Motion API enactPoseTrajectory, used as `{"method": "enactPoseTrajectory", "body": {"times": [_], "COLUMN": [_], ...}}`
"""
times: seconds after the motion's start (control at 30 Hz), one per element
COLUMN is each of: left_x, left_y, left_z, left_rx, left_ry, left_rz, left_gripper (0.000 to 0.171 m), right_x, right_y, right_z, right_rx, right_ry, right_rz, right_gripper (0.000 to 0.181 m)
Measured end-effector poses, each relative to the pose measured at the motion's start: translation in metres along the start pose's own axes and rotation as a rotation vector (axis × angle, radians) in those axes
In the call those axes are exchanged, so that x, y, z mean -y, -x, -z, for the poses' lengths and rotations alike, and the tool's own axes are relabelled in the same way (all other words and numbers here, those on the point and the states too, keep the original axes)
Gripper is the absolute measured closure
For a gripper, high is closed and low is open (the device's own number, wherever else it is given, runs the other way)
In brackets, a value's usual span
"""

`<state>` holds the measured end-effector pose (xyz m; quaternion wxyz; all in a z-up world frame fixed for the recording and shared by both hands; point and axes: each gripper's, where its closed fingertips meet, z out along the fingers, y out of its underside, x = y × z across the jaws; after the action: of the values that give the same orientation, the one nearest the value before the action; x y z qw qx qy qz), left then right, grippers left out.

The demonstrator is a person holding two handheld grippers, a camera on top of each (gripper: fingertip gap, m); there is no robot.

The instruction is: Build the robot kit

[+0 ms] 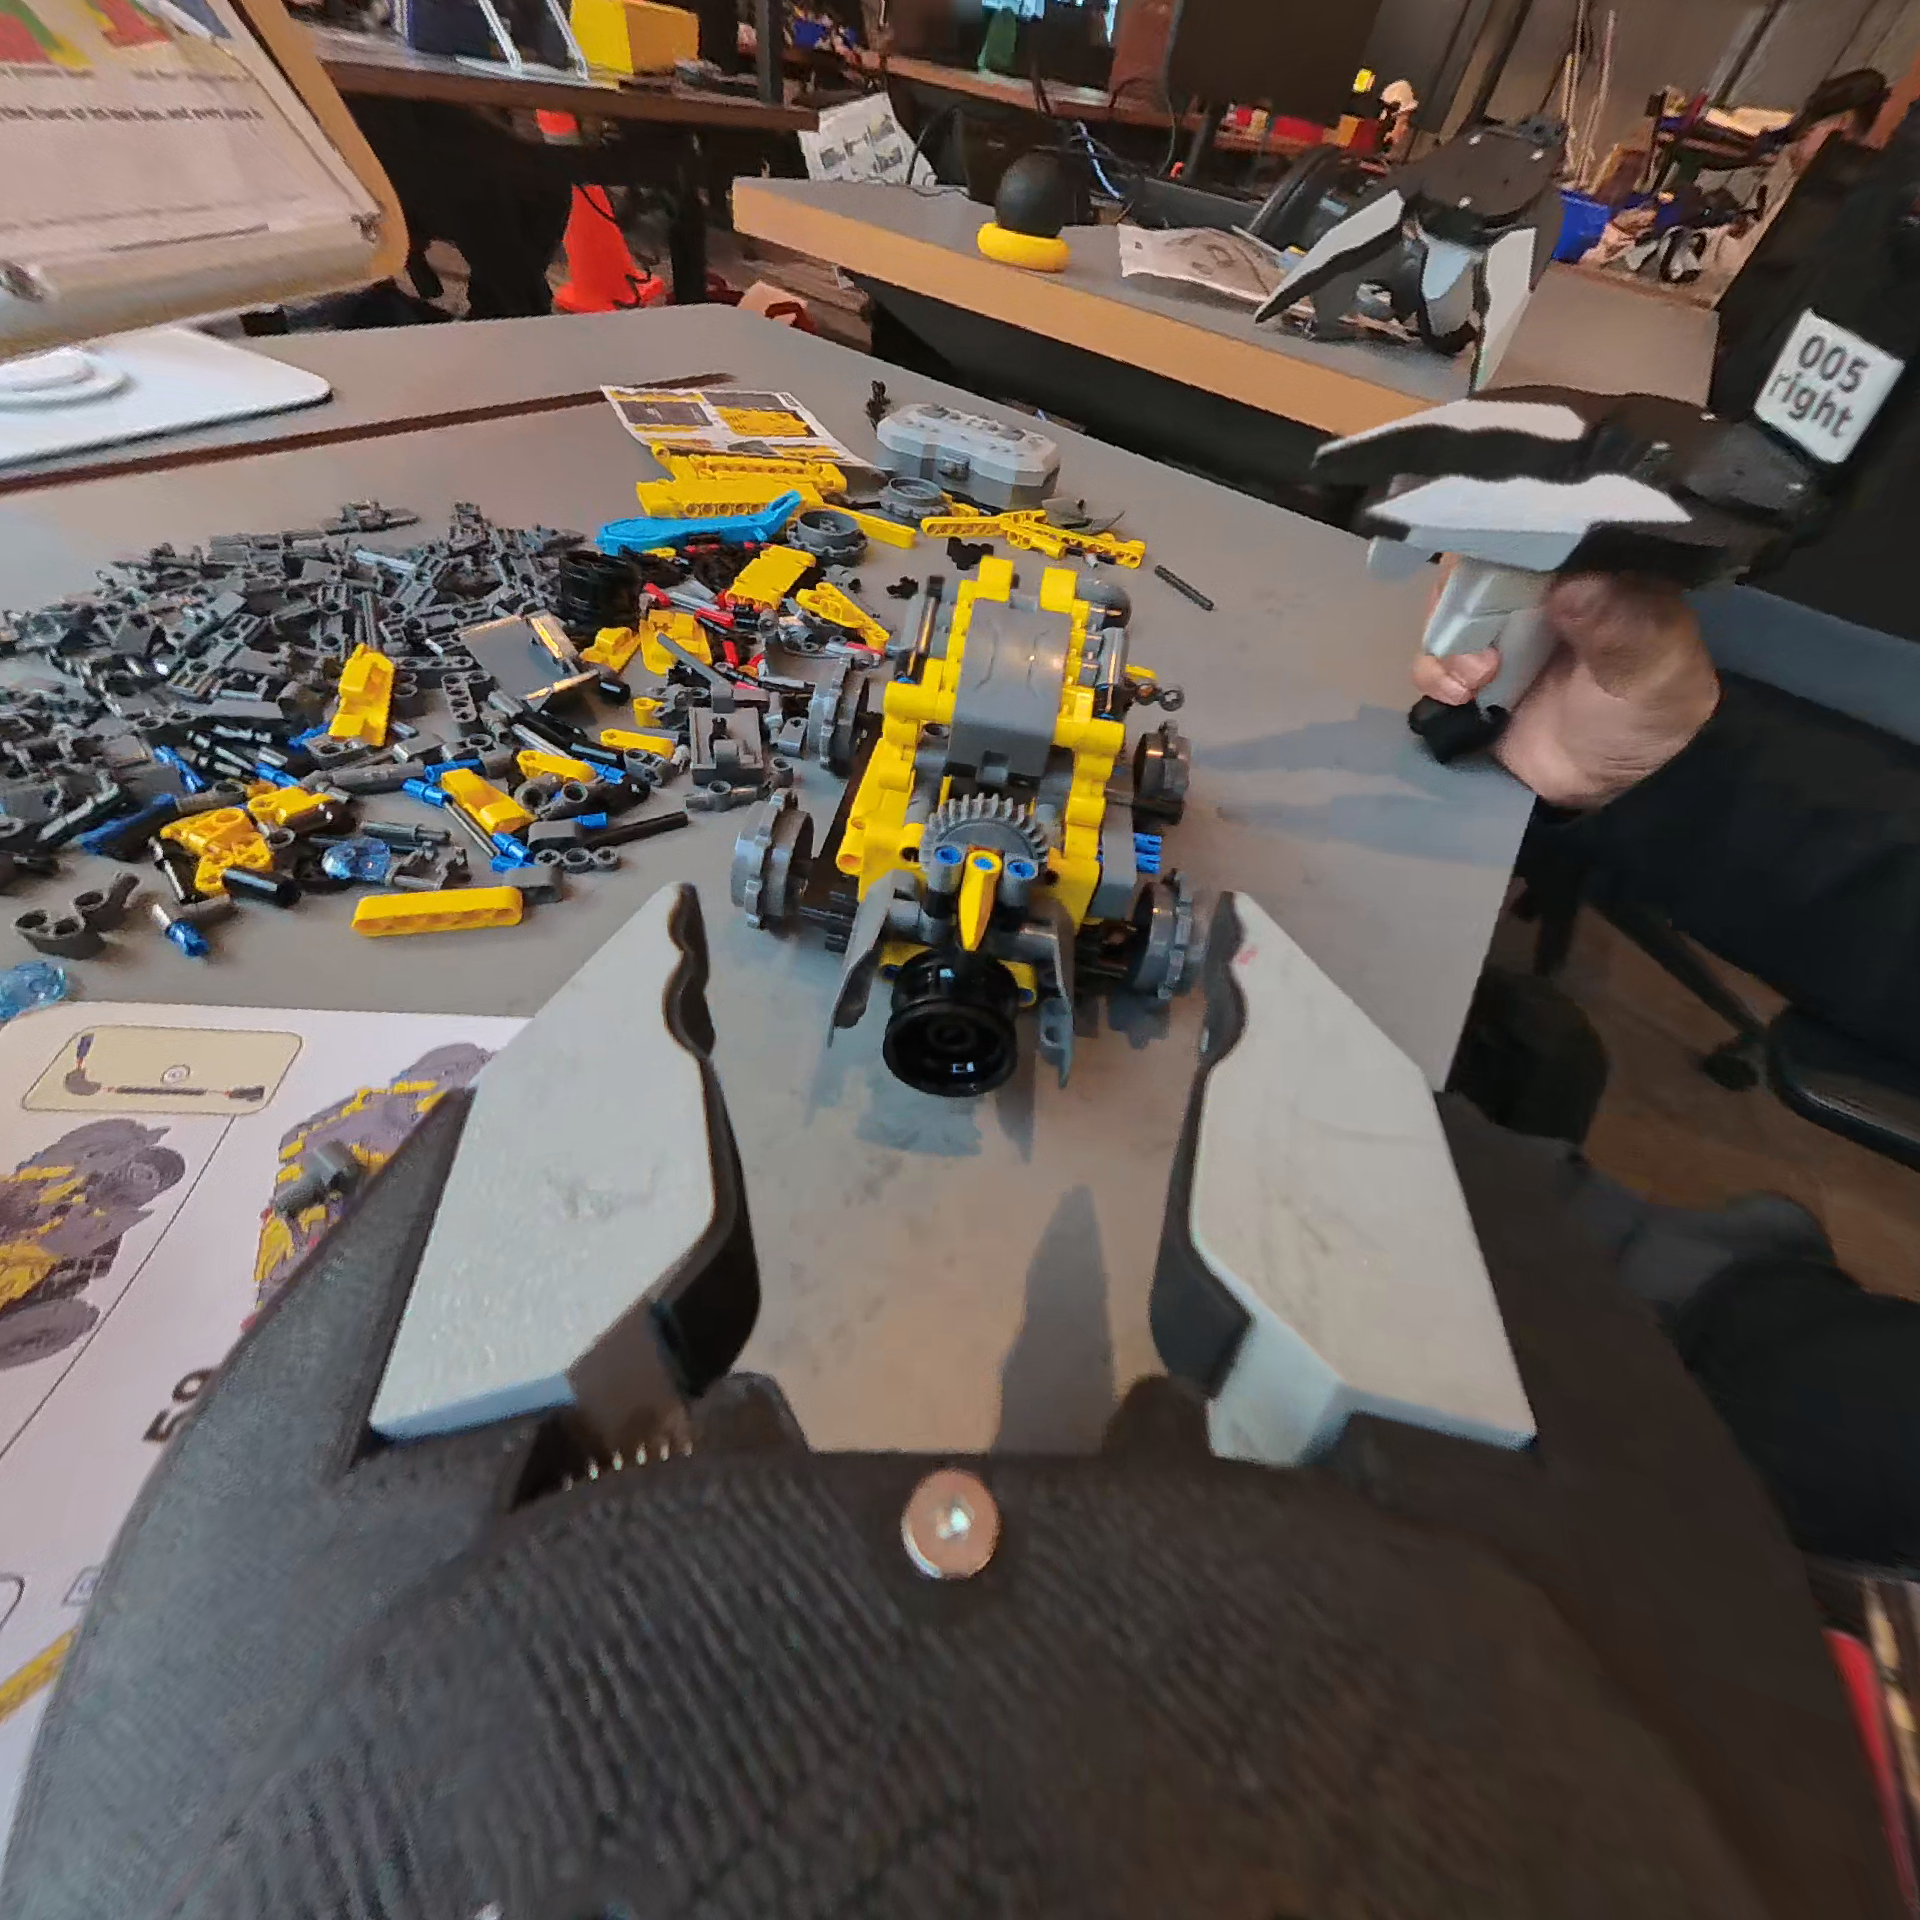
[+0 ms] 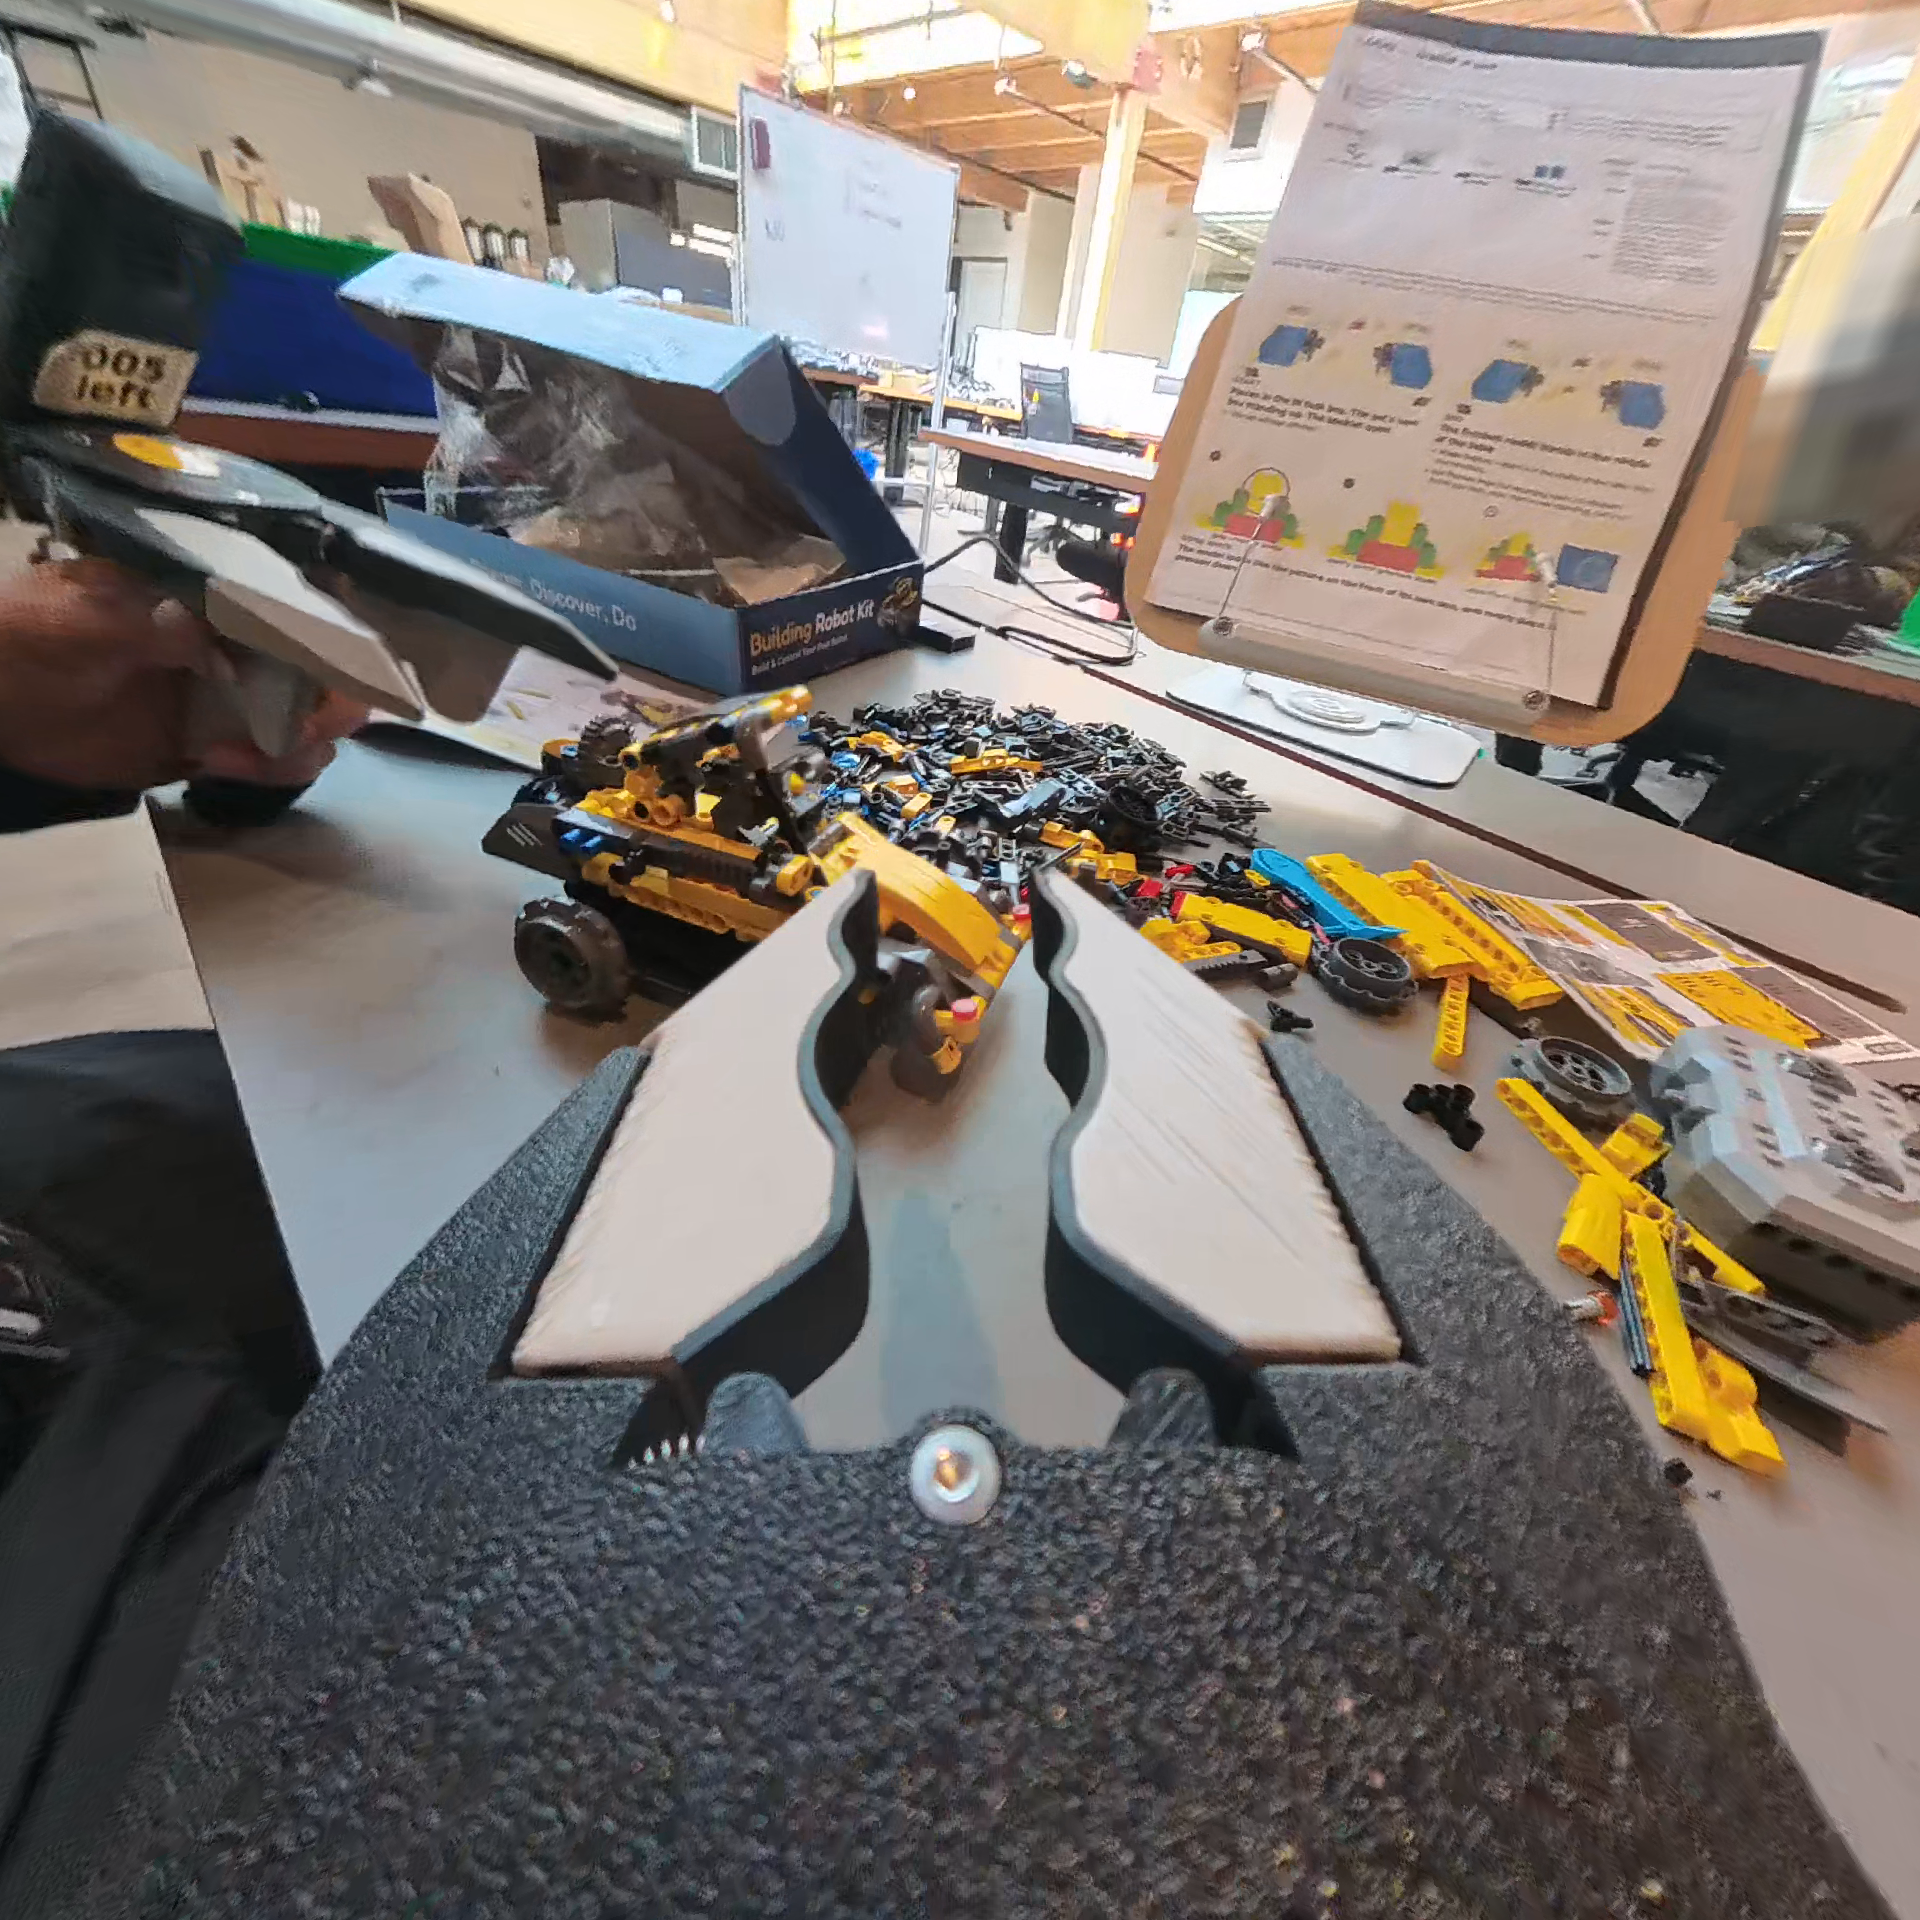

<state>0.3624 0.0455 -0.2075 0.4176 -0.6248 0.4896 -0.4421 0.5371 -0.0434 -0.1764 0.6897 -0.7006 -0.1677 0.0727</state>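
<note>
A part-built yellow and grey brick vehicle point(image 1: 987, 769) stands on the grey table point(image 1: 1330, 852), with a black wheel hub point(image 1: 951, 1029) at its near end. My left gripper point(image 1: 956, 914) is wide open and empty, and its fingertips flank the vehicle's near end without touching it. My right gripper point(image 2: 951, 883) is narrowly open and empty. It hovers above the table with the vehicle point(image 2: 727, 831) just beyond its tips. In the left wrist view the right gripper point(image 1: 1340, 483) is held over the table's right edge. In the right wrist view the left gripper point(image 2: 520, 691) hovers at the upper left.
A pile of loose dark, yellow and blue parts point(image 1: 312, 675) lies left of the vehicle. A grey battery box point(image 1: 966, 452), a sticker sheet point(image 1: 727, 416) and yellow beams lie behind it. An open instruction booklet point(image 1: 156, 1195) lies near left. A blue box point(image 2: 675, 520) and a document stand point(image 2: 1455, 364) stand at the back.
</note>
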Motion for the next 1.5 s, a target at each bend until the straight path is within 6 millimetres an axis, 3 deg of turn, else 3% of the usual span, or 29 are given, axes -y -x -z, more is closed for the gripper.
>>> {"method": "enactPoseTrajectory", "body": {"times": [0.27, 0.37, 0.47, 0.6, 0.73, 1.13, 1.33, 1.43, 1.5], "left_x": [-0.009, -0.006, -0.006, -0.011, -0.016, -0.013, -0.015, -0.014, -0.014], "left_y": [-0.014, -0.014, -0.023, -0.029, -0.033, -0.033, -0.033, -0.032, -0.029], "left_z": [-0.009, -0.006, -0.005, -0.007, -0.01, -0.007, -0.009, -0.009, -0.01], "left_rx": [-0.061, -0.101, -0.171, -0.158, -0.141, -0.192, -0.175, -0.168, -0.15], "left_ry": [0.068, 0.046, 0.049, 0.073, 0.104, 0.089, 0.1, 0.1, 0.098], "left_rz": [-0.065, -0.016, -0.008, -0.088, -0.145, -0.076, -0.1, -0.093, -0.088], "left_gripper": [0.085, 0.085, 0.1, 0.1, 0.104, 0.111, 0.111, 0.112, 0.111], "right_x": [-0.01, -0.007, -0.002, 0.003, 0.009, 0.013, 0.005, -0.005, -0.012], "right_y": [0.016, 0.011, 0.008, -0.001, -0.005, -0.004, 0.011, 0.026, 0.046], "right_z": [-0.007, -0.006, -0.003, 0.0, 0.005, 0.007, -0.002, -0.012, -0.023], "right_rx": [0.032, 0.034, 0.053, 0.073, 0.077, 0.088, 0.109, 0.14, 0.207], "right_ry": [0.069, 0.049, 0.011, -0.032, -0.081, -0.111, -0.039, 0.043, 0.105], "right_rz": [0.104, 0.059, -0.002, -0.104, -0.14, -0.145, -0.053, 0.009, 0.035], "right_gripper": [0.166, 0.158, 0.152, 0.143, 0.142, 0.141, 0.131, 0.129, 0.118]}}
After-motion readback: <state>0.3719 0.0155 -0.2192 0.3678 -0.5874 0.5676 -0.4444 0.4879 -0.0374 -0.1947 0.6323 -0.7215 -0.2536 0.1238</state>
